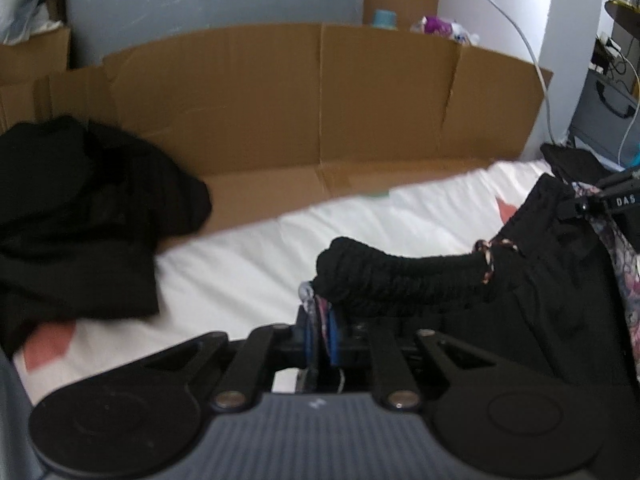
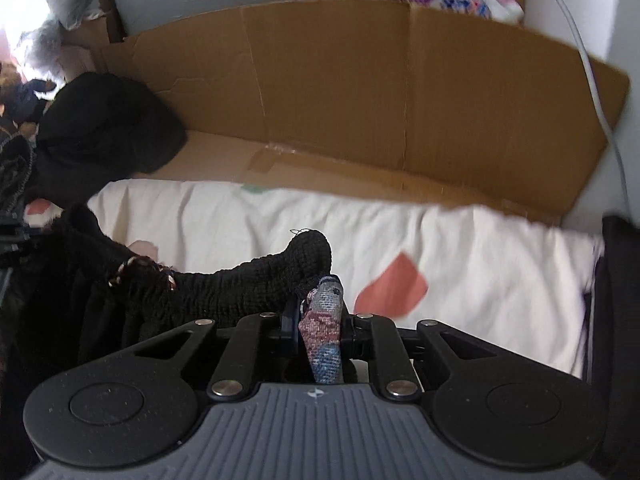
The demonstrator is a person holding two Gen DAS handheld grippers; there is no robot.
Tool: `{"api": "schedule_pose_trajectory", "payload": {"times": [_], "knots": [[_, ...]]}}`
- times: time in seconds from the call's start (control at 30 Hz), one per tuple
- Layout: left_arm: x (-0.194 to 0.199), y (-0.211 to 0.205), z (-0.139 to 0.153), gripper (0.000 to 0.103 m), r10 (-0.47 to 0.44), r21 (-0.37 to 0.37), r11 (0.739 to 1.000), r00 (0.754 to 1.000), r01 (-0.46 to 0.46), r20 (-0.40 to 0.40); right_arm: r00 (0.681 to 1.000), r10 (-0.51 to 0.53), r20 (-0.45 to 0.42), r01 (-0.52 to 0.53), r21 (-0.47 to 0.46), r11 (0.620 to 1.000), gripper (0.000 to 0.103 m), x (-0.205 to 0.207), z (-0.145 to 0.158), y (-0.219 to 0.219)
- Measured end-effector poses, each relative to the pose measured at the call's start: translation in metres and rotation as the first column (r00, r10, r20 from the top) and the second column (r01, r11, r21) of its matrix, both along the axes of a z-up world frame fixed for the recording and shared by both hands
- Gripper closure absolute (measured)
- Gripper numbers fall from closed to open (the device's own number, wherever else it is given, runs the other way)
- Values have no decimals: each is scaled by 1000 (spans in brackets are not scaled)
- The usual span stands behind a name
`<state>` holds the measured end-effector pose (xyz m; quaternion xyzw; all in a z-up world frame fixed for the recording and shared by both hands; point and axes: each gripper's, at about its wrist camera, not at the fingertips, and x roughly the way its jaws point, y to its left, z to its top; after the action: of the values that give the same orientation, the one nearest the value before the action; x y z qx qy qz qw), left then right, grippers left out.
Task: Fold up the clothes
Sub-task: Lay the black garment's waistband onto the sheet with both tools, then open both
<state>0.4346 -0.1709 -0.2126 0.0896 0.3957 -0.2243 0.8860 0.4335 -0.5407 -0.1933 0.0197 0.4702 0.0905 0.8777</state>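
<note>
A black garment [image 1: 404,280] with a smocked elastic waistband, a braided cord and a floral inside hangs stretched between my two grippers, above the white sheet [image 1: 240,256]. My left gripper [image 1: 322,320] is shut on one end of the waistband, where floral cloth shows between the pads. In the right wrist view my right gripper [image 2: 320,312] is shut on the other end of the garment [image 2: 248,284], with a floral fold pinched in its jaws. The right gripper [image 1: 588,202] also shows at the far right of the left wrist view, holding the cloth up.
A heap of black clothes [image 1: 80,216] [image 2: 108,128] lies at the left, partly on the flattened cardboard [image 1: 320,100] [image 2: 400,80] that stands behind the sheet [image 2: 460,236]. A white cable [image 1: 532,56] runs down the wall. A dark object [image 2: 616,280] sits at the sheet's right edge.
</note>
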Motion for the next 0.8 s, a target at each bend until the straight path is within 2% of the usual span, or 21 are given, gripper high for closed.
{"api": "schedule_pose_trajectory", "payload": {"times": [0.17, 0.3, 0.67, 0.8], "knots": [[21, -7, -7, 94, 17, -7, 1000, 1000, -17, 25, 999, 48, 23, -45, -85, 995, 89, 31, 9, 3], [36, -8, -15, 94, 31, 2, 1000, 999, -31, 27, 997, 79, 23, -76, -124, 989, 89, 55, 0, 10], [67, -9, -44, 94, 108, 25, 994, 994, -108, 5, 994, 108, 17, -104, -140, 985, 89, 90, -34, 19], [66, -8, -45, 94, 102, 43, 994, 994, -104, 38, 993, 115, 36, -109, -143, 984, 89, 98, -41, 21]]}}
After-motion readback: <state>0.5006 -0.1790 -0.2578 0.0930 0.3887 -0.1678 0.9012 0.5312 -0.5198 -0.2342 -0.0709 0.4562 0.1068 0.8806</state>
